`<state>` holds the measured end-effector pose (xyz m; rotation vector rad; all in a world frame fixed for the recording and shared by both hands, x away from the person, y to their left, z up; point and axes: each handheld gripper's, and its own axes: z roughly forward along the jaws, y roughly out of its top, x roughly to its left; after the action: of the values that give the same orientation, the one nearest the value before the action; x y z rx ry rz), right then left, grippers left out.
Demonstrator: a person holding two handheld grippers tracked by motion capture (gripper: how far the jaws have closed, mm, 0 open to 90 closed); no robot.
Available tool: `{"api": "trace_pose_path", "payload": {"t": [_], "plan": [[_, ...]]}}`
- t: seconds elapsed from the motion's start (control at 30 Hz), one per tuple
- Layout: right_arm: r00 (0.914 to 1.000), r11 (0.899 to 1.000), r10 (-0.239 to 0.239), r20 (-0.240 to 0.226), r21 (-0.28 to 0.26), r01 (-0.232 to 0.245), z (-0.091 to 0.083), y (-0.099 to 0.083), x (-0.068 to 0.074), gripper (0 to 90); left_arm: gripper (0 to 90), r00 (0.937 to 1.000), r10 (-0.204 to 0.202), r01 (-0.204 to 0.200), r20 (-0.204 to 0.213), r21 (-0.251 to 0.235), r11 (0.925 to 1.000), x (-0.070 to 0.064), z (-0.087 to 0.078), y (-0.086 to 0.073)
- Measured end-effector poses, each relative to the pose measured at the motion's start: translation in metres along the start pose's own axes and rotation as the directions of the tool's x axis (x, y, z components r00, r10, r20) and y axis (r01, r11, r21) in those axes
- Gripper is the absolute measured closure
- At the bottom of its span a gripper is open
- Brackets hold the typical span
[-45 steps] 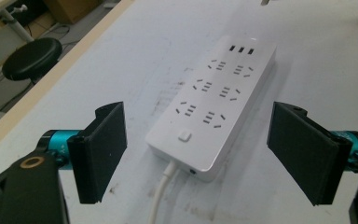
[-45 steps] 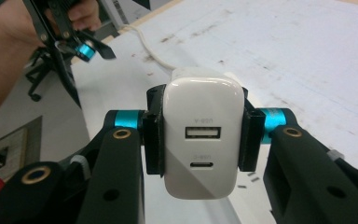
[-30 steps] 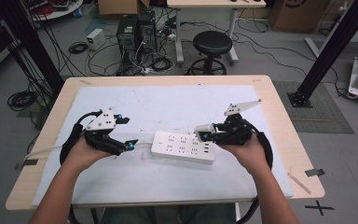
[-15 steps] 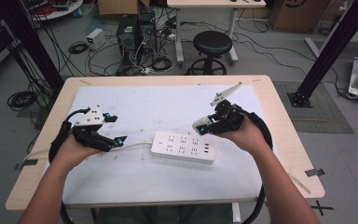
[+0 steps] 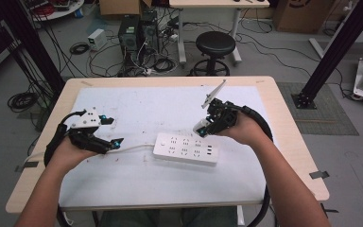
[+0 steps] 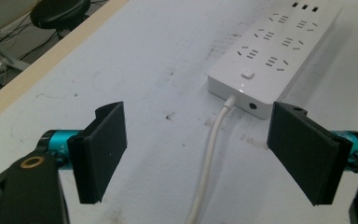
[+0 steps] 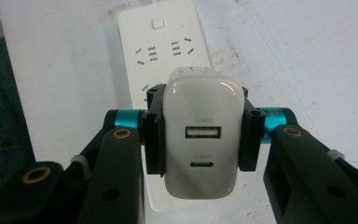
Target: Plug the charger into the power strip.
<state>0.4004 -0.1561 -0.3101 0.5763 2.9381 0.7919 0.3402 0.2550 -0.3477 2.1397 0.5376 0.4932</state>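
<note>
A white power strip (image 5: 185,148) (image 6: 272,53) (image 7: 163,51) lies on the white mat at the table's middle, its cord (image 5: 134,148) (image 6: 209,158) running left. My right gripper (image 5: 202,126) (image 7: 199,144) is shut on a white USB charger (image 7: 200,140) (image 5: 200,126), held just above the strip's far edge near its middle; the charger's two ports face the right gripper view's camera. My left gripper (image 5: 114,133) (image 6: 205,156) stands open left of the strip, low over the mat, with the cord running between its jaws without touching them.
The white mat (image 5: 137,106) covers most of the wooden table (image 5: 290,142). Behind the table stand a black stool (image 5: 215,47), computer cases and tangled floor cables (image 5: 151,61). A black frame post (image 5: 333,52) rises at the right.
My right gripper has lifted the charger and swung up and right, tilting over the strip's far edge. My left gripper has drawn back left and slightly toward me.
</note>
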Motion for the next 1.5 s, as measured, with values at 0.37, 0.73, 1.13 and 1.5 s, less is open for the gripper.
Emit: {"api": "trace_pose_path", "payload": {"t": [0.37,0.73,1.13,1.5], "plan": [[0.9964,0.985,-0.082,-0.021,0.149,0.084,0.023,0.010,-0.004,63.5,19.9,1.0000,-0.005,0.005,-0.006,0.012,0.9999,0.000,-0.002,-0.007],[0.9892,0.948,-0.138,-0.050,0.284,0.147,0.047,0.019,-0.008,63.5,19.9,0.9998,-0.015,0.016,-0.010,0.010,0.9998,-0.001,-0.004,-0.014],[0.9853,0.916,-0.157,-0.066,0.362,0.171,0.062,0.024,-0.010,63.5,19.9,0.9999,-0.011,0.011,-0.012,0.017,0.9998,-0.003,-0.005,-0.017],[0.9722,0.885,-0.233,-0.023,0.409,0.222,0.070,0.030,0.006,63.7,19.9,0.9999,-0.008,0.008,-0.014,0.007,0.9999,-0.005,-0.004,-0.015]]}}
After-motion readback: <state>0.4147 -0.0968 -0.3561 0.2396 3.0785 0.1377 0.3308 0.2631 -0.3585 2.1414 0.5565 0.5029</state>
